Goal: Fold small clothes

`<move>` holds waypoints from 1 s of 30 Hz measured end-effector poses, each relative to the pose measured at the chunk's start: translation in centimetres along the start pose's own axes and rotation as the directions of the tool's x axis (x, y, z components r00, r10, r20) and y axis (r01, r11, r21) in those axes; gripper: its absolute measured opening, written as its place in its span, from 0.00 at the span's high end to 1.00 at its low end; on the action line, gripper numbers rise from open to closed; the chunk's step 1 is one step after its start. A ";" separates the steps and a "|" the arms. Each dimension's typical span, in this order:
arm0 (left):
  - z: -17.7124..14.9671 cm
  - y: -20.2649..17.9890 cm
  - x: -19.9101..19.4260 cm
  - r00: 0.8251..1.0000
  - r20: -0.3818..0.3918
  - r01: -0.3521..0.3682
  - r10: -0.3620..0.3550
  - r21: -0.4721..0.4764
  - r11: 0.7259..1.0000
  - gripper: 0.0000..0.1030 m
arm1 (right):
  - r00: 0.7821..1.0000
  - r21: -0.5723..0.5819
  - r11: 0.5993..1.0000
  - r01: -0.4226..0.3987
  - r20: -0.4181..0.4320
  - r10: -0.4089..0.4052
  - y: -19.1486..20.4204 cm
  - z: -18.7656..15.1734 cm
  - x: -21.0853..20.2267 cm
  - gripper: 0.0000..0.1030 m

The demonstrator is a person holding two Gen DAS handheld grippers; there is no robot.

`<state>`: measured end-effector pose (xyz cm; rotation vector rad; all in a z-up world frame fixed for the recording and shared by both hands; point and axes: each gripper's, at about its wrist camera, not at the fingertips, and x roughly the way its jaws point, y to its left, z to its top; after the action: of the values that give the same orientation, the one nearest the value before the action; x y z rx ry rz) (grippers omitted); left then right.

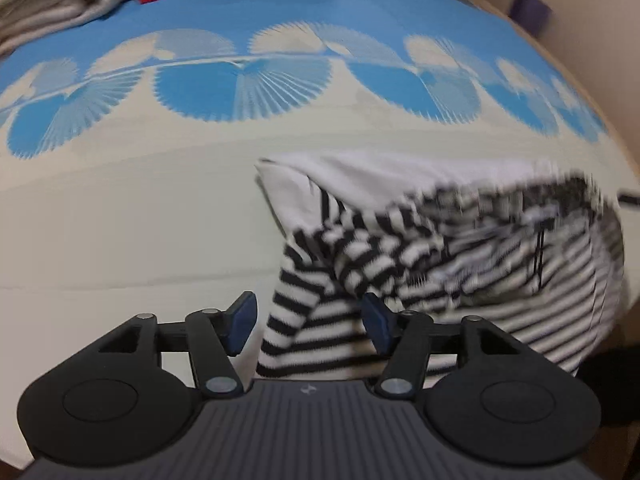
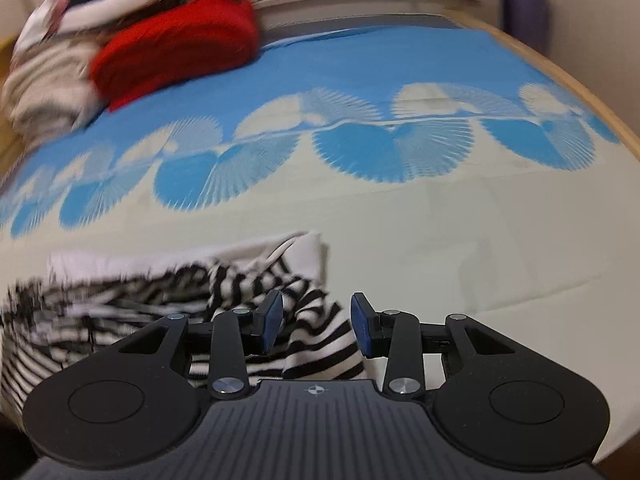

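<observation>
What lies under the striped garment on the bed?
The striped garment rests on the cream part of the bedspread. Whatever lies beneath its bunched folds is covered and cannot be seen.

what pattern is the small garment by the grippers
Black and white stripes, with a plain white part; the striped garment shows best in the left wrist view.

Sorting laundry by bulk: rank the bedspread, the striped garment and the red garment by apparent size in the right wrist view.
1. bedspread, largest.
2. striped garment.
3. red garment.
The last two are unsure: the striped one lies much nearer the camera.
</observation>
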<state>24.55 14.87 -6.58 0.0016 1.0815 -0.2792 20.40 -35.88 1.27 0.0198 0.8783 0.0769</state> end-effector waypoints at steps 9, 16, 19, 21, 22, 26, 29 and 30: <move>-0.1 -1.1 2.7 0.996 0.047 -0.083 0.078 0.110 0.990 0.29 | 0.993 -0.331 0.943 0.039 -0.088 -0.072 4.1 -2.0 4.4 0.56; 3.4 -1.9 4.3 0.987 0.131 -0.108 0.098 0.073 0.991 0.29 | 0.995 -0.340 0.936 0.090 -0.006 -0.097 4.8 -0.2 6.4 0.56; 5.1 -1.4 4.6 0.983 0.156 -0.095 0.095 -0.006 0.995 0.29 | 0.996 -0.264 0.960 0.091 0.036 -0.084 4.4 1.5 7.2 0.56; 6.0 -1.1 4.9 0.984 0.159 -0.073 0.078 -0.039 0.997 0.29 | 0.997 -0.204 0.976 0.070 0.040 -0.064 3.9 2.5 8.0 0.56; 6.3 -1.1 5.2 0.986 0.152 -0.062 0.068 -0.046 0.997 0.29 | 0.998 -0.180 0.982 0.057 0.033 -0.052 3.6 2.8 8.4 0.56; 6.7 -1.6 6.3 0.991 0.125 -0.052 0.053 -0.013 0.999 0.32 | 1.000 -0.147 0.989 0.013 0.009 -0.012 3.3 3.4 9.8 0.56; 6.9 -1.4 6.8 0.991 0.126 -0.038 0.039 -0.009 0.999 0.43 | 1.000 -0.182 0.983 -0.002 0.001 0.003 4.0 3.5 10.3 0.56; 7.0 -1.2 7.0 0.992 0.121 -0.031 0.033 -0.017 0.999 0.48 | 1.000 -0.189 0.982 -0.007 0.004 0.008 4.0 3.7 10.2 0.56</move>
<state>33.41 11.18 -9.15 -0.0111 0.9616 -0.2390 29.49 -31.04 -3.99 -0.1541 0.8629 0.1676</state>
